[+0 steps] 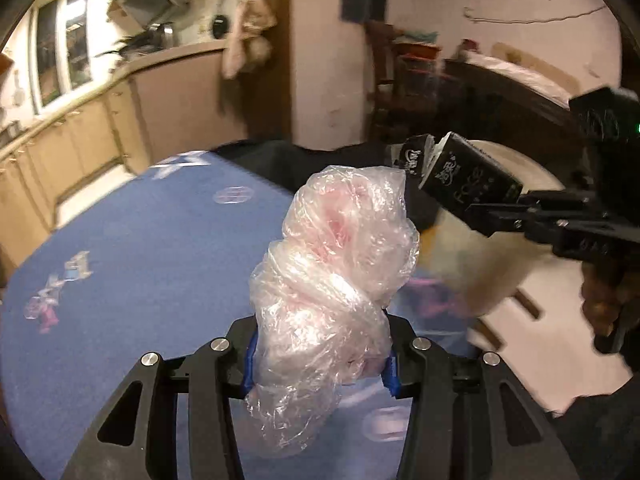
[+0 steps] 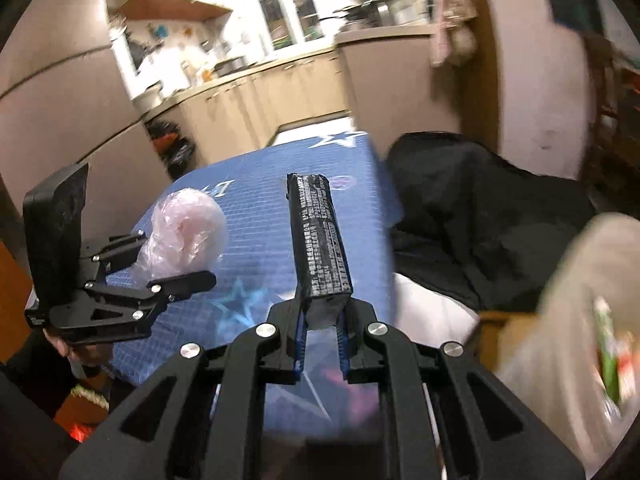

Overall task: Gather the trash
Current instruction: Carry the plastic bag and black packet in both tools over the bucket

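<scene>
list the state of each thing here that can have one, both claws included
left claw: shut on the wad, held above the table
crumpled clear plastic wad with pink inside: gripped, lifted
right claw: shut on the carton's end
long black printed carton: gripped, lifted, far end crumpled
blue star-patterned tablecloth: spread flat on the table
whitish plastic bag at right: blurred; open or not, can't tell

Wide bare stretch of blue tablecloth (image 1: 132, 248) open to the left, nothing standing on it. Ahead at the far edge, black chair back (image 2: 480, 216) blocking the way. Off right, pale bag (image 2: 568, 320) crowding that side, just beside the table. Crumpled plastic wrap (image 1: 332, 280) and black carton (image 2: 318, 240) filling both sets of jaws, well apart from each other
</scene>
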### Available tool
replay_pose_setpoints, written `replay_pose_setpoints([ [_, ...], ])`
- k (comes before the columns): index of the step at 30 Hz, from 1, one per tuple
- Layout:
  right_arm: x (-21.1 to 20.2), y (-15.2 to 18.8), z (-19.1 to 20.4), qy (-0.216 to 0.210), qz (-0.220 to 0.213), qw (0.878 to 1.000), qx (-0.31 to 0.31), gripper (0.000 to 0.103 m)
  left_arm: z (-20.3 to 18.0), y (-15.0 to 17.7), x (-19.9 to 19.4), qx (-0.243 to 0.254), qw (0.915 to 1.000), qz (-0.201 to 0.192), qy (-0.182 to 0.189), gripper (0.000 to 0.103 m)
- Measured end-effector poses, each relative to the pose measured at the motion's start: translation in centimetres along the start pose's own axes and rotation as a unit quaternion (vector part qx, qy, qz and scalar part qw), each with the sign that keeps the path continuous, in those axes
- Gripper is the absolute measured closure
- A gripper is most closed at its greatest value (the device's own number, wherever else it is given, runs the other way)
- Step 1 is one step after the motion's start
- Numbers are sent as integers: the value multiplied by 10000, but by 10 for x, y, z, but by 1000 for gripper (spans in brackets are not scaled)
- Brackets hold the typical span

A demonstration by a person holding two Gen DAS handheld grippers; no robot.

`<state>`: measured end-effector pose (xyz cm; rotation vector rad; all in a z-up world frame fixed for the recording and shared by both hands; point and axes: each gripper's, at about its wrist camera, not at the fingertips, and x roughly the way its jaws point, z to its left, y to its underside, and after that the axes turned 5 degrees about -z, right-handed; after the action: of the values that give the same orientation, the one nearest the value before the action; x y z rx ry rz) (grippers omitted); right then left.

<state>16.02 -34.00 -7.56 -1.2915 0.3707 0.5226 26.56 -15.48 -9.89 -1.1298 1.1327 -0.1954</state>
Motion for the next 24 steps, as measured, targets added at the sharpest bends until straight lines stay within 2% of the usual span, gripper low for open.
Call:
replay_pose_setpoints([
  [6,-76,30,-47,824,-351,9955,310,92,-86,-22,10,430,9966,35,706,55],
  [12,-140,49,-106,1697,-731,9801,725,92,-157,-55,35,871,9903,29,1078,55],
  [18,-180,59,-146,2415,-1093,9598,919,92,-219,-98,67,1155,9853,-105,1256,55],
  [24,-188,46,-160,2677,-1335,9517,689,92,-255,-139,101,1206,9863,-281,1091,55],
])
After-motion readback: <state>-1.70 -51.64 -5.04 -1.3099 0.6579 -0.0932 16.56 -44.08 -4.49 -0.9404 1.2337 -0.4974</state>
